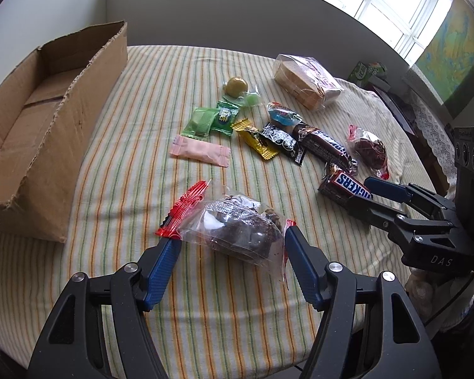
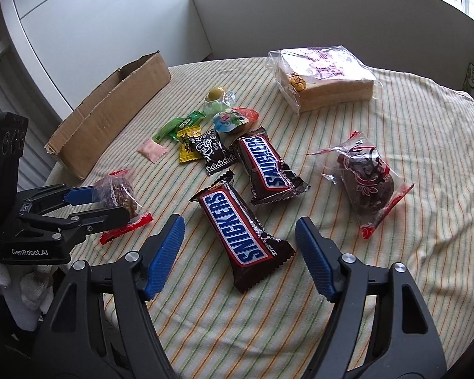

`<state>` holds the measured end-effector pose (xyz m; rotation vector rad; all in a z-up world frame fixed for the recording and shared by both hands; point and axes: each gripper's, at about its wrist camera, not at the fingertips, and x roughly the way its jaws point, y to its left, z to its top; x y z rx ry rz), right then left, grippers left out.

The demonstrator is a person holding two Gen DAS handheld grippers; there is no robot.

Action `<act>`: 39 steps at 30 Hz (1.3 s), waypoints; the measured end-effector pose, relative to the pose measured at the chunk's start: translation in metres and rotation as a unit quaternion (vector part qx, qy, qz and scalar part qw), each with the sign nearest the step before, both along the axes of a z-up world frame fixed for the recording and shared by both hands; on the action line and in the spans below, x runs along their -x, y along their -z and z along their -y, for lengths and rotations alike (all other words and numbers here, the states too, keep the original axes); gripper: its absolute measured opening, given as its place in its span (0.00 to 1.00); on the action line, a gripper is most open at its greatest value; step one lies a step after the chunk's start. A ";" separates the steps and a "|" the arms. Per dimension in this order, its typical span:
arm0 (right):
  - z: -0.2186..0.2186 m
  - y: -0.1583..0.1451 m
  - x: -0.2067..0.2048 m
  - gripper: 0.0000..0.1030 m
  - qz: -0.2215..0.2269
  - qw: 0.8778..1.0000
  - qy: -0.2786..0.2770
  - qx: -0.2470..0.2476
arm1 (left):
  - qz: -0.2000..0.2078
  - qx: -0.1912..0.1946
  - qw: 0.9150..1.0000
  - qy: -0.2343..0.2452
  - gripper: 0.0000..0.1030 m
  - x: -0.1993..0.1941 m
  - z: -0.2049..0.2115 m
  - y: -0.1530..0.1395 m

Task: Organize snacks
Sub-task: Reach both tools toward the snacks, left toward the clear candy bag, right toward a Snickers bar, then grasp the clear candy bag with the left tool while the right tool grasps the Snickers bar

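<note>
A clear packet with a brown cake and red ends [image 1: 237, 230] lies on the striped cloth. My left gripper [image 1: 230, 237] stands open with its blue tips at the packet's two ends, touching only the wrapper edges. The right wrist view shows that gripper [image 2: 110, 203] astride the packet [image 2: 118, 188]. My right gripper [image 2: 240, 222] is open over the near Snickers bar [image 2: 237, 227], a pad on each side and clear of it. In the left wrist view it [image 1: 363, 195] reaches that bar [image 1: 341, 186] from the right.
An open cardboard box [image 1: 47, 126] sits at the left. A second Snickers [image 2: 268, 164], a red-printed cake packet [image 2: 366, 183], wrapped bread [image 2: 325, 79] and several small candies [image 2: 205, 145] lie on the round table's cloth [image 2: 410, 268]. Its edge curves close in front.
</note>
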<state>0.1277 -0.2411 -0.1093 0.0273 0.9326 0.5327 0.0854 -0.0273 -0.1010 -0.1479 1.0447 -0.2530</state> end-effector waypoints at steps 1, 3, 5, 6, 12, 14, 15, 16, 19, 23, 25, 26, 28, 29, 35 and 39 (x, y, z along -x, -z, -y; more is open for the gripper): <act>-0.002 0.000 -0.001 0.73 0.000 1.000 -0.002 0.002 | 0.000 -0.003 1.000 0.001 0.66 -0.004 0.002 0.000; -0.005 0.001 -0.004 0.71 0.000 1.000 -0.006 0.007 | 0.001 -0.005 1.000 0.003 0.66 -0.008 0.005 0.001; -0.007 0.003 -0.007 0.67 -0.002 1.000 -0.006 0.012 | 0.002 -0.008 1.000 0.004 0.66 -0.011 0.008 0.001; -0.007 0.004 -0.008 0.67 -0.001 1.000 -0.006 0.014 | 0.003 -0.009 1.000 0.005 0.66 -0.013 0.009 0.001; -0.016 0.005 -0.008 0.66 0.009 0.999 -0.011 0.045 | 0.011 -0.025 1.000 0.007 0.66 -0.016 0.014 0.003; -0.019 0.006 -0.007 0.60 0.013 0.998 -0.012 0.056 | 0.015 -0.033 0.999 0.009 0.60 -0.016 0.015 0.003; -0.020 0.006 -0.006 0.55 0.016 0.998 -0.009 0.064 | 0.017 -0.039 0.999 0.008 0.58 -0.016 0.016 0.003; -0.020 0.006 -0.006 0.54 0.017 0.998 -0.007 0.067 | 0.019 -0.043 0.999 0.008 0.53 -0.016 0.016 0.003; -0.015 0.004 -0.006 0.41 0.009 0.998 -0.003 0.060 | 0.020 -0.043 0.999 0.007 0.47 -0.016 0.012 0.003; -0.012 0.001 -0.004 0.31 -0.002 0.999 0.001 0.049 | 0.022 -0.040 0.999 0.009 0.46 -0.015 0.010 0.002; -0.012 0.000 -0.002 0.30 -0.002 0.999 0.005 0.049 | 0.024 -0.038 0.999 0.007 0.45 -0.014 0.009 0.001; -0.013 -0.002 -0.001 0.30 -0.002 0.999 0.007 0.048 | 0.025 -0.038 0.999 0.008 0.45 -0.013 0.009 0.000; -0.013 -0.006 0.003 0.30 -0.001 0.999 0.010 0.044 | 0.032 -0.040 0.999 0.008 0.45 -0.010 0.008 -0.004; -0.013 -0.008 0.005 0.30 0.001 0.999 0.012 0.042 | 0.036 -0.040 0.999 0.008 0.45 -0.008 0.007 -0.006; -0.021 -0.038 0.010 0.30 0.026 0.999 0.013 0.030 | 0.058 -0.035 0.998 0.002 0.45 -0.003 -0.004 -0.025; -0.038 -0.063 0.008 0.30 0.049 0.999 -0.003 0.024 | 0.081 -0.035 0.996 -0.012 0.45 0.000 -0.019 -0.043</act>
